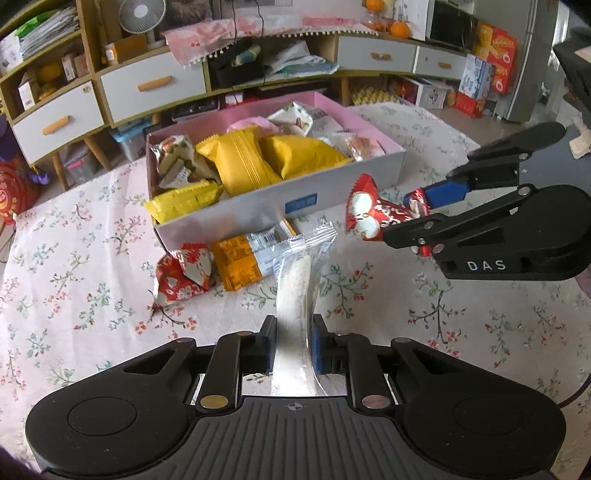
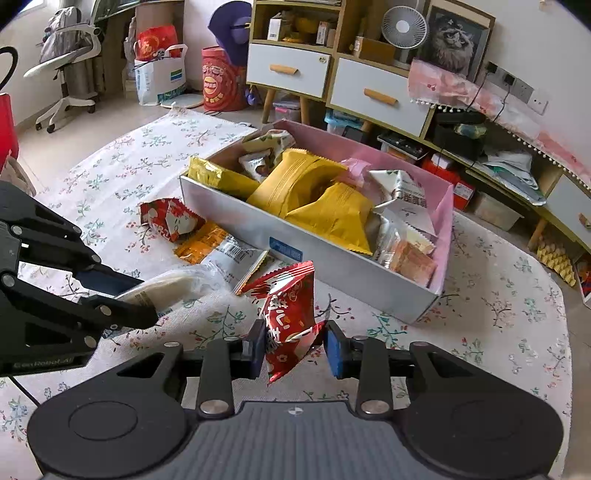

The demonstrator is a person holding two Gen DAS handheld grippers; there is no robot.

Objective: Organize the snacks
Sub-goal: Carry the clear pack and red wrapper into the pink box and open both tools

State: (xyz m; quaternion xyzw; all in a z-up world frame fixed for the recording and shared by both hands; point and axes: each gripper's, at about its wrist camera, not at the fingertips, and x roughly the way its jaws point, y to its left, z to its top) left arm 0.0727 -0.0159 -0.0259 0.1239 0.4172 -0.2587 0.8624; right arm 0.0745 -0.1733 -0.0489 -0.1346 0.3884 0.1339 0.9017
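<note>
my left gripper pinches a clear snack packet, my right gripper clamps a red snack packet. both hang above the floral counter, just before the full snack box.

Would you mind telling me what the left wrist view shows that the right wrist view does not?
Only the left wrist view shows oranges on the cabinet top and the stacked cartons by the far wall.

Only the right wrist view shows the white office chair, the framed animal picture and the red drum.

Both show the snack box on the floral cloth, the left gripper shut on the clear packet, and the right gripper shut on the red packet.
</note>
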